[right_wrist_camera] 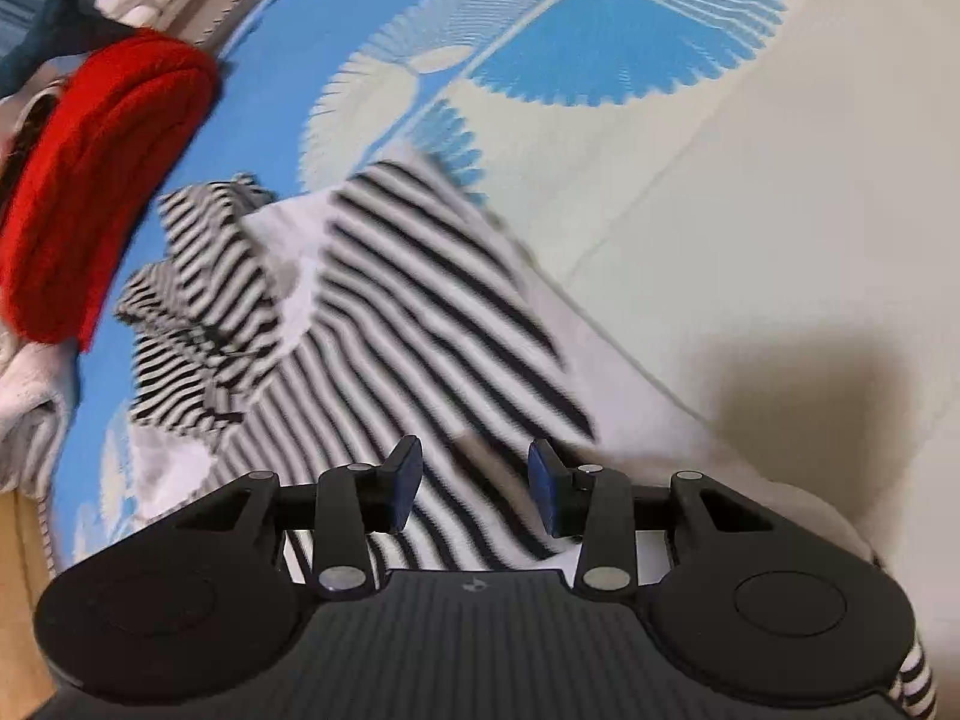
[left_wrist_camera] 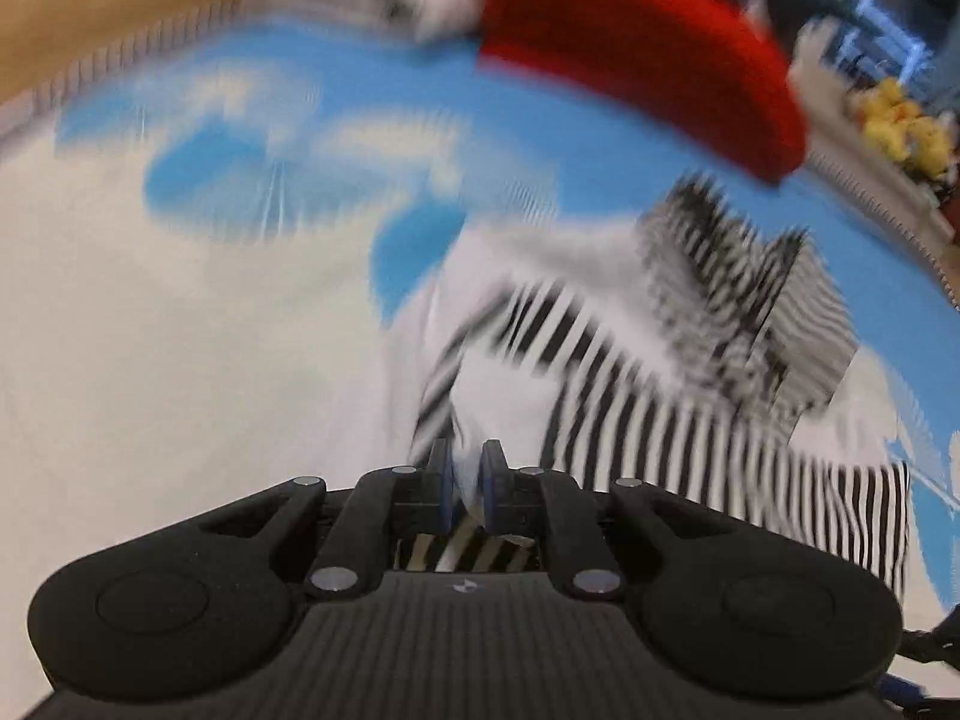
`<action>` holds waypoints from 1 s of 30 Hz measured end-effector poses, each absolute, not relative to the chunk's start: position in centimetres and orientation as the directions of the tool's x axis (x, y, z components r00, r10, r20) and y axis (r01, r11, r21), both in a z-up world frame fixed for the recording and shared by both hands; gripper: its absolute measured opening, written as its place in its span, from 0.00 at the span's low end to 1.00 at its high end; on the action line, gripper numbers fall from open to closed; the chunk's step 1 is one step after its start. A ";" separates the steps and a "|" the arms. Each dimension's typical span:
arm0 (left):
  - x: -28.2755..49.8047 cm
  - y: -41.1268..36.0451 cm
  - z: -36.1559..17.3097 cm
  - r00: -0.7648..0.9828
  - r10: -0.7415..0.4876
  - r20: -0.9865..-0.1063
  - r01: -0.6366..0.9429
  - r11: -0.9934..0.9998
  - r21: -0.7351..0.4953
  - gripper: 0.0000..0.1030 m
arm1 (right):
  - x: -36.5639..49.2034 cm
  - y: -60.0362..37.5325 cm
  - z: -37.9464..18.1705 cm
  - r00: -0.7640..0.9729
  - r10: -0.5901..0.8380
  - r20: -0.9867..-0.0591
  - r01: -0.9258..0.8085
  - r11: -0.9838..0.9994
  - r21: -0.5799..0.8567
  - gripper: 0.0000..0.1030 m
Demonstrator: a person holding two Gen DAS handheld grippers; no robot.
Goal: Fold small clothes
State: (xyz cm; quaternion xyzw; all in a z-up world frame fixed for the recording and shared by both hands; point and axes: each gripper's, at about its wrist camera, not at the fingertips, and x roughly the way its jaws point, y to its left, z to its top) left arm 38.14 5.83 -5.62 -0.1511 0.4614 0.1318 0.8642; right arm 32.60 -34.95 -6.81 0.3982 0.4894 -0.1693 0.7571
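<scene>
A small black-and-white striped garment (left_wrist_camera: 660, 360) lies partly folded on a blue-and-white patterned cloth (left_wrist_camera: 180, 300). My left gripper (left_wrist_camera: 467, 483) is shut on an edge of the striped garment, which passes between its blue pads. The left wrist view is motion-blurred. In the right wrist view the striped garment (right_wrist_camera: 408, 312) spreads out in front of and under my right gripper (right_wrist_camera: 475, 486), which is open just above it and holds nothing.
A folded red garment (left_wrist_camera: 648, 54) lies beyond the striped one, also in the right wrist view (right_wrist_camera: 102, 180) at the left, on grey-white clothes (right_wrist_camera: 30, 384). The patterned cloth (right_wrist_camera: 750, 210) extends right. A wooden edge (left_wrist_camera: 90, 12) shows far left.
</scene>
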 end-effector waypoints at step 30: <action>40.9 6.9 -8.3 0.415 0.043 -0.909 -0.232 0.971 -0.061 0.16 | 34.7 -33.7 -7.8 0.426 0.155 -0.891 0.605 0.683 0.409 0.48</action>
